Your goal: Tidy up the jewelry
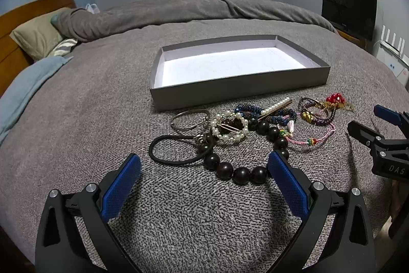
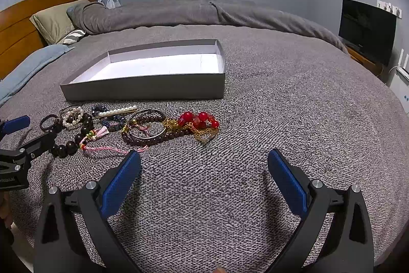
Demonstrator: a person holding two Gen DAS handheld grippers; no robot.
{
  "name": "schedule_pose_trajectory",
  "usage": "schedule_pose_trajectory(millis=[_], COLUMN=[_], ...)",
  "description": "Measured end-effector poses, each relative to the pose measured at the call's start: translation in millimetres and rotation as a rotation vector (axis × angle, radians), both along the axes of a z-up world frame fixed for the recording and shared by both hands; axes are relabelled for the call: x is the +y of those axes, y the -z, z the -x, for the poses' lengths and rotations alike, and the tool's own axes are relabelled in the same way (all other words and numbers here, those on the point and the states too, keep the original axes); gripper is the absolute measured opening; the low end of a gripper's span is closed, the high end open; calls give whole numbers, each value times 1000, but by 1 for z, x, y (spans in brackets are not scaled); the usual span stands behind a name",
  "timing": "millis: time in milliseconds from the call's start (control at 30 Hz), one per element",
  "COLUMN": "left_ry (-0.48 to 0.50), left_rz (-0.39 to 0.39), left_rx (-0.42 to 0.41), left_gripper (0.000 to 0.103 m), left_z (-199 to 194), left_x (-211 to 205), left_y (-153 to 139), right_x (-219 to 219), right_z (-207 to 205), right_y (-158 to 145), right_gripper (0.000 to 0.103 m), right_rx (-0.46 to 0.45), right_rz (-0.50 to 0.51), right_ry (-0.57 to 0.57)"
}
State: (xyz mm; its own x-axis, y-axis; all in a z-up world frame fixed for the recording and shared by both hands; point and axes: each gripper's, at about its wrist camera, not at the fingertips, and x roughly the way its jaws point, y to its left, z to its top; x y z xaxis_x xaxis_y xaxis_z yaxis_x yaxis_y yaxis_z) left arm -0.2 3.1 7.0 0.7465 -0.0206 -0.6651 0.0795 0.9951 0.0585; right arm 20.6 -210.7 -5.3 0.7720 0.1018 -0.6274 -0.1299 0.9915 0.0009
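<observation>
A wide bed point(image 1: 102, 99), covered by a grey knitted blanket point(image 2: 281, 99), is seen in both wrist views. On it a shallow grey box point(image 1: 237, 88) with a white inside is set, open at the top. Just in front of the box, a heap of jewelry is laid on the blanket: a dark bead bracelet point(image 1: 237, 170), a black hair tie point(image 1: 176, 150), a pearl ring brooch point(image 1: 230, 128), a metal bangle point(image 1: 189, 118), a pink braided cord point(image 1: 311, 138) and a red bead cluster point(image 2: 199, 119). The left gripper point(image 1: 204, 165) is held low over the near edge of the heap, its jaws spread apart around nothing. The right gripper point(image 2: 204, 163) is held over bare blanket, just beside the red beads, jaws likewise apart.
</observation>
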Motion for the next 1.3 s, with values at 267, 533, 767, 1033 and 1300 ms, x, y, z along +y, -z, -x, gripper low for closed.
schedule_pose_trajectory(millis=[267,533,767,1033,1300], left_ry=[1,1,1,4,52], left_rz=[2,1,0,7,8], left_rx=[0,0,1,2,-36], left_gripper=[99,99,99,99,99], left_z=[0,0,1,1,5], left_x=[0,0,1,1,2], left_y=[0,0,0,0,-9], right_x=[0,1,3,-1,-3], right_z=[0,0,0,2,-2], right_y=[1,0,2,0,-5], right_gripper=[98,98,98,98,98], right_rx=[1,1,2,-12,-7], right_rz=[0,0,-1,-11,-18], right_ry=[0,1,-2,12,-36])
